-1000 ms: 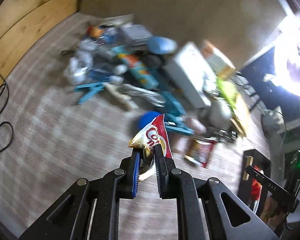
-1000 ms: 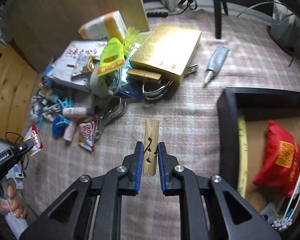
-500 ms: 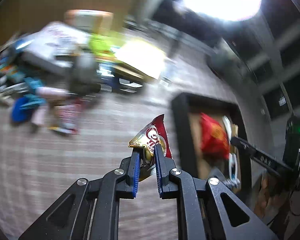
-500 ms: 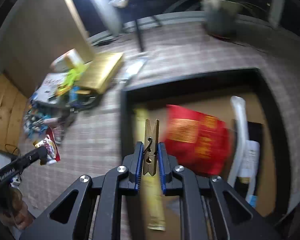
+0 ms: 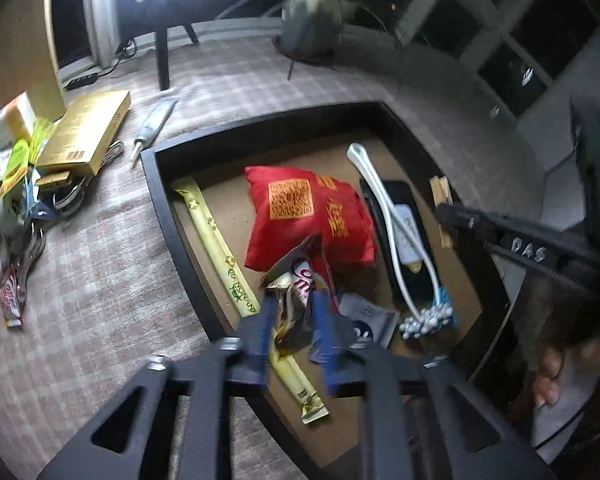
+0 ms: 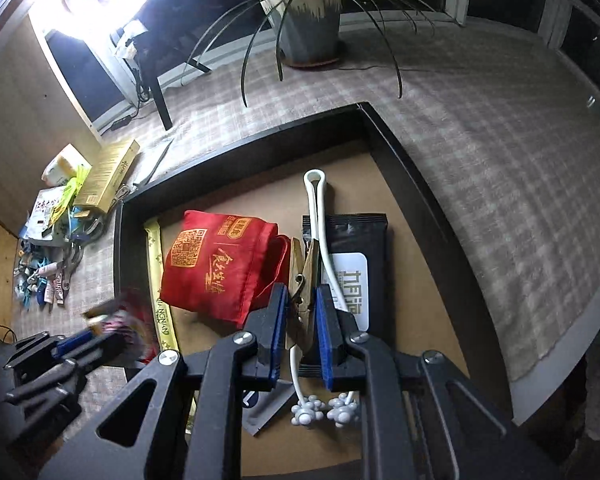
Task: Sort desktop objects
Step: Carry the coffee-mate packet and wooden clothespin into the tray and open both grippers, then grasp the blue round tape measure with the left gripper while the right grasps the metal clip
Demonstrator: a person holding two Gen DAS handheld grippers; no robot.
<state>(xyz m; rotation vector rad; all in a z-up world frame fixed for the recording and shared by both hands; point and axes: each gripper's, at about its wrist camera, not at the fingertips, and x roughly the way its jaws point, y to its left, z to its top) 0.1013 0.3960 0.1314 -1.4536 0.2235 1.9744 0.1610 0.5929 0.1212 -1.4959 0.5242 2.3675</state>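
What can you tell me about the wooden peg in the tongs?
The clothes peg is pale wood, two slim halves joined by a metal spring. It stands nearly upright between the blue pads of the right tongs, which are opening around it, its tips spread slightly. It hangs above the black tray, in front of the red pouch and the white looped tool.

I saw the tray (image 6: 404,160) on the tablecloth (image 6: 500,128), the pouch (image 6: 216,264) inside it between the long sachet (image 6: 156,264) and the wipes pack (image 6: 364,248), clutter pile (image 6: 68,216) left, plant pot (image 6: 312,20) behind.
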